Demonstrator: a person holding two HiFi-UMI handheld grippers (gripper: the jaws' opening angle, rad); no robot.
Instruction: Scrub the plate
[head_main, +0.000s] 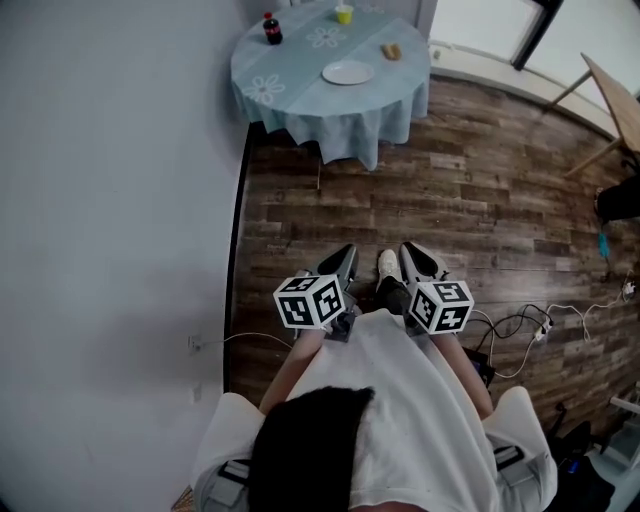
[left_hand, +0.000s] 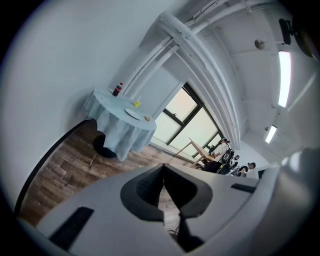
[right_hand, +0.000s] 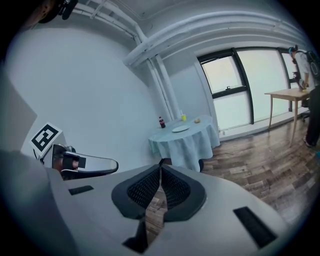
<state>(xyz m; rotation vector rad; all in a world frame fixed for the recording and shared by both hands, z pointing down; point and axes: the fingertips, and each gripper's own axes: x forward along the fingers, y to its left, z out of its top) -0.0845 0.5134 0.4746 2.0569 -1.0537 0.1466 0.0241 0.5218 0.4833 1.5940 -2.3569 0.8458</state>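
Observation:
A white plate (head_main: 348, 72) lies on a round table with a pale blue cloth (head_main: 300, 95) far ahead by the wall; the plate (left_hand: 132, 114) shows small in the left gripper view, and the plate (right_hand: 180, 129) also in the right gripper view. A small tan sponge-like piece (head_main: 391, 50) lies right of it. My left gripper (head_main: 347, 256) and right gripper (head_main: 408, 252) are held side by side over the wood floor, well short of the table. Both are shut with nothing between their jaws; the left gripper (left_hand: 163, 168) and right gripper (right_hand: 160, 163) point toward the table.
A dark soda bottle (head_main: 271, 28) and a yellow cup (head_main: 344, 14) stand at the table's far side. A white wall (head_main: 110, 200) runs along the left. Cables and a power strip (head_main: 540, 325) lie on the floor at right. A wooden table (right_hand: 290, 97) and seated people (left_hand: 225, 155) are by the windows.

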